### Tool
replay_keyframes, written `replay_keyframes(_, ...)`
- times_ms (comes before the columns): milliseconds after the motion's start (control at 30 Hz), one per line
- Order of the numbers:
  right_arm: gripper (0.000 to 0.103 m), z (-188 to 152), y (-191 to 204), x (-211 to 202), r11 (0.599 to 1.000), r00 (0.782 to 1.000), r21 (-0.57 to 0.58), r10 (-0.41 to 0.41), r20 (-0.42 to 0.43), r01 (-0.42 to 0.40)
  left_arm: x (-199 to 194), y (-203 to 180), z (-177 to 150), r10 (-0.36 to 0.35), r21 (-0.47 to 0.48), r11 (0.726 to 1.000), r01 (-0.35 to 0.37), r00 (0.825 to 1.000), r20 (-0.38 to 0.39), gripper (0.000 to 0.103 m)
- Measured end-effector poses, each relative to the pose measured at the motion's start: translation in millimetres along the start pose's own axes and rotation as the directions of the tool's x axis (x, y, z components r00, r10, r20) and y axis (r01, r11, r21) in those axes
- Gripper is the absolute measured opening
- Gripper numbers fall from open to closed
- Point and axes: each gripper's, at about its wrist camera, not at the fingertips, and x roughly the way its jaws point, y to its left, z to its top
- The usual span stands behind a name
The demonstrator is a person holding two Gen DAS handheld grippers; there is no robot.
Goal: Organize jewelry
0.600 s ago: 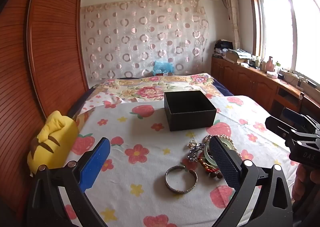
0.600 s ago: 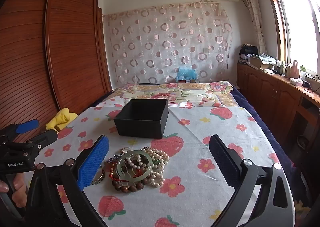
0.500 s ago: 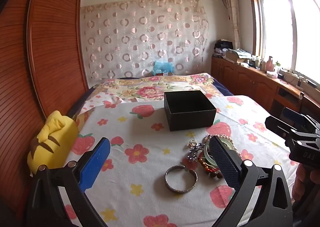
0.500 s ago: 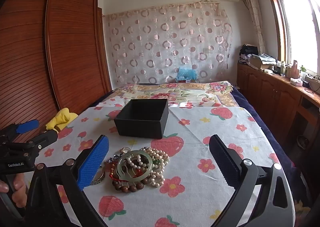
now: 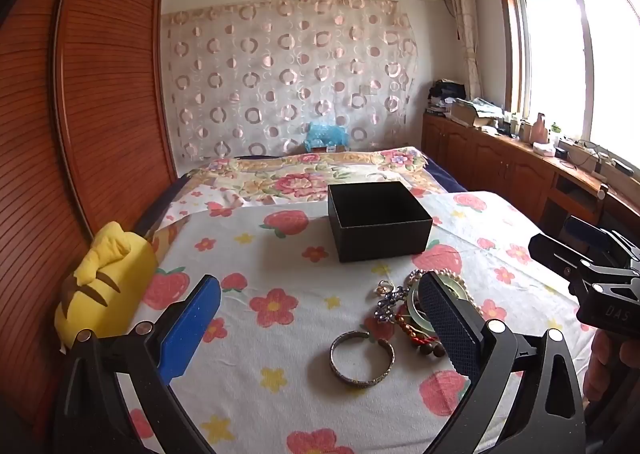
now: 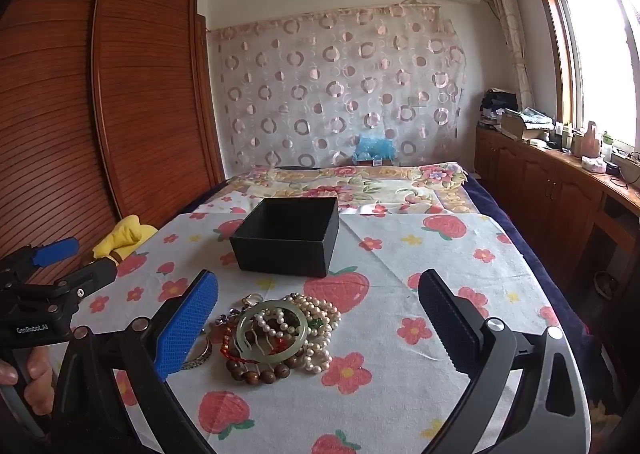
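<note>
An open black box point(image 5: 379, 219) point(image 6: 287, 237) stands empty on the flowered tablecloth. Nearer lies a jewelry heap point(image 6: 280, 334): a pale green jade bangle point(image 6: 273, 330), a pearl strand point(image 6: 318, 318), brown wooden beads point(image 6: 256, 374), a red cord. A silver bangle point(image 5: 362, 358) lies apart at the heap's left; the right wrist view shows it point(image 6: 199, 354) partly behind my finger. My left gripper point(image 5: 320, 326) is open and empty above the silver bangle. My right gripper point(image 6: 320, 322) is open and empty above the heap.
A yellow plush toy point(image 5: 105, 286) sits at the table's left edge by the wooden wardrobe point(image 5: 80, 114). A bed point(image 5: 320, 174) lies behind the table. Wooden cabinets point(image 6: 560, 190) with clutter run along the right wall under the window.
</note>
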Motion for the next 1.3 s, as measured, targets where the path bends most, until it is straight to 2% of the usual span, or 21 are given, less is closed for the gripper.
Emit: replay_keyframes(1300,0.1,0.6,1.2,-1.1,1.0,1.0,0.0,0.0,-0.001,0.0,2.1,-2.5,1.2,0.0,-0.004,1.0,0.0,1.0,0.008,0.096)
